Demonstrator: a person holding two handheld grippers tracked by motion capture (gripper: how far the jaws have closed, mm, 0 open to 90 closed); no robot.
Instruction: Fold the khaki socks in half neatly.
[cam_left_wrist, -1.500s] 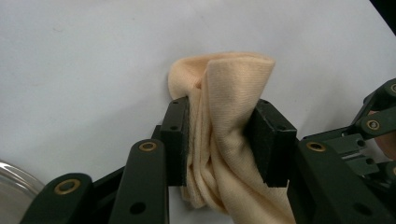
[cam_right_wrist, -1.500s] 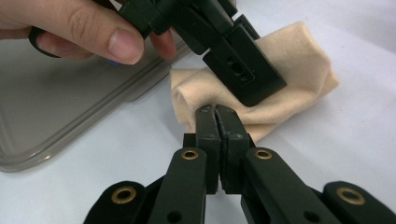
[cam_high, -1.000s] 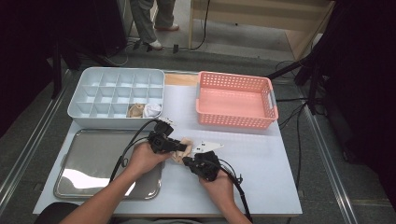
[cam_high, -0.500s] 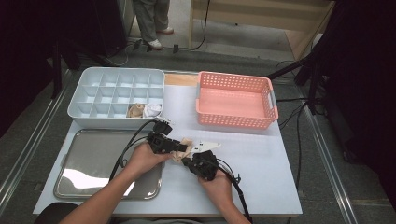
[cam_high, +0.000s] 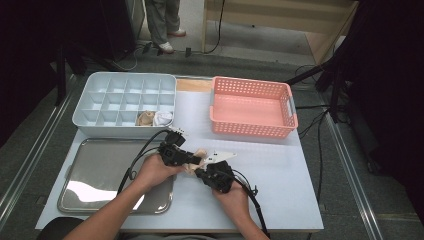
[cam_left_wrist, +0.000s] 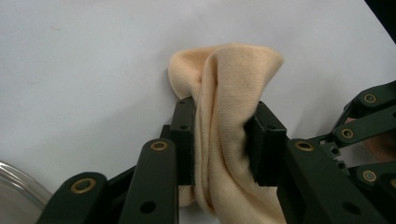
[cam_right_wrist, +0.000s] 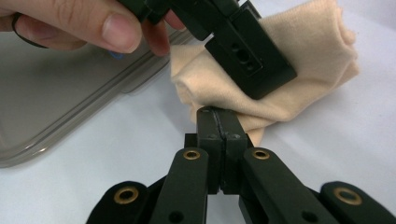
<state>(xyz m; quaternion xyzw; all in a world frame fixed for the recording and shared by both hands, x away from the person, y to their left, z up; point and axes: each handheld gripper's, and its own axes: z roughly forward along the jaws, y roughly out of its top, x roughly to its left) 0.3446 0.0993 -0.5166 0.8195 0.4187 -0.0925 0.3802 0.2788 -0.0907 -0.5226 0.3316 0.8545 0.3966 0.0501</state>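
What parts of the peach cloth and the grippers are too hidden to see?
- Peach cloth, left gripper view: its lower end runs off the bottom edge, between the black pads.
- Right gripper, right gripper view: whether its shut tips pinch cloth is hidden by the tips themselves.
- Divided tray, high view: the two bundles inside are too small to identify.

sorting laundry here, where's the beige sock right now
In the high view the beige sock lies on the white table near its front, between the left gripper and right gripper, just right of the metal tray.
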